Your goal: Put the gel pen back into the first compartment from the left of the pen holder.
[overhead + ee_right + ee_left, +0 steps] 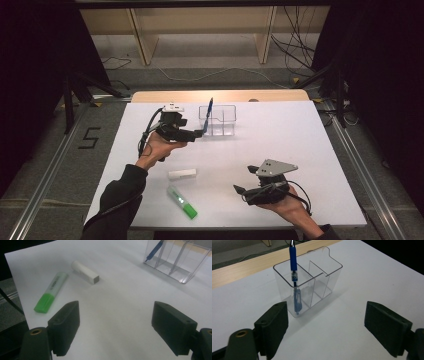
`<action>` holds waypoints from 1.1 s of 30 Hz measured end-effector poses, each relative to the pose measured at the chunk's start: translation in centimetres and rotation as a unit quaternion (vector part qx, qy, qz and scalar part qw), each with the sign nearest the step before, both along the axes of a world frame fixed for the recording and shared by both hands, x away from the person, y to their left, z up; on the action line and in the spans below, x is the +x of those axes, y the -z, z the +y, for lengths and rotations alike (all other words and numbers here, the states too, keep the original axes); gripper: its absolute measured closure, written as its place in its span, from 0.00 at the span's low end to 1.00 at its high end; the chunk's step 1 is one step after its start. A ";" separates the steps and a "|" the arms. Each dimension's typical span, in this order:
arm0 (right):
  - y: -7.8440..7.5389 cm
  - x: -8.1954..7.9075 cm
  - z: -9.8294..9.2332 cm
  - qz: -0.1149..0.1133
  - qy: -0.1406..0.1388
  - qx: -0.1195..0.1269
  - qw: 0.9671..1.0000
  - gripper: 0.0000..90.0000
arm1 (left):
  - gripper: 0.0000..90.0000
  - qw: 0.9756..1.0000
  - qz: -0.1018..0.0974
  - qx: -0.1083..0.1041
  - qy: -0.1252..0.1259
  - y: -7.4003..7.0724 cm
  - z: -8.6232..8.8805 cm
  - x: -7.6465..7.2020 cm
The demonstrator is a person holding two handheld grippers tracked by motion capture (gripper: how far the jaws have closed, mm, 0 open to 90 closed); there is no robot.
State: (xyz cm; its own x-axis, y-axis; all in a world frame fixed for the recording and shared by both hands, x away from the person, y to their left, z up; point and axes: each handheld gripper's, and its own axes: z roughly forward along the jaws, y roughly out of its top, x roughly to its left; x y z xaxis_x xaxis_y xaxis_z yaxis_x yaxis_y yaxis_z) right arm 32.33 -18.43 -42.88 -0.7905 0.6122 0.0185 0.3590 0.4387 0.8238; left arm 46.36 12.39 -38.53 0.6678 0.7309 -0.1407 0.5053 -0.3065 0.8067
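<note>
One blue pen (293, 262) beyond left gripper (325, 325).

Both forearms wear dark sleeves; bare hands grip 2 black grippers; the left gripper (200, 133) carries a small white block on top and a looping black cable; the right gripper (243, 180) bears a grey three-cornered plate with dark screw dots; brass-coloured eyelets sit beside the matte jaws.

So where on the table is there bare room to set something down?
The right half, between the organizer and the right gripper, is bare. The far-right corner too. It is crowded front-left, around the eraser and the highlighter.
</note>
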 end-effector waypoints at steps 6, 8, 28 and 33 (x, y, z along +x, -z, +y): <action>0.0 0.0 0.0 0.003 0.001 -0.003 1.000 0.26 | 0.21 1.000 -0.004 0.009 0.024 -0.4 0.0 -1.8; 0.0 0.0 0.0 0.004 0.004 0.000 1.000 0.25 | 0.21 0.999 -0.004 0.014 0.035 -0.5 0.0 -2.3; 0.3 -0.1 0.4 0.012 0.003 -0.010 1.000 0.24 | 0.20 0.998 -0.005 0.035 0.056 -0.1 1.2 -5.6; 0.3 -0.1 0.6 0.016 0.007 -0.008 1.000 0.24 | 0.20 0.998 -0.009 0.028 0.050 0.1 1.8 -6.2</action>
State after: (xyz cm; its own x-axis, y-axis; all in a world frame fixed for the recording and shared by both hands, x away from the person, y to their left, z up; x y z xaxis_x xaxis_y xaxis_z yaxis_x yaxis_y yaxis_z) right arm 32.23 -17.80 -43.15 -0.7809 0.6238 0.0328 0.3908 0.4468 0.8048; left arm 40.18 14.18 -38.62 0.7397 0.6670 -0.0894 0.4558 -0.3988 0.7957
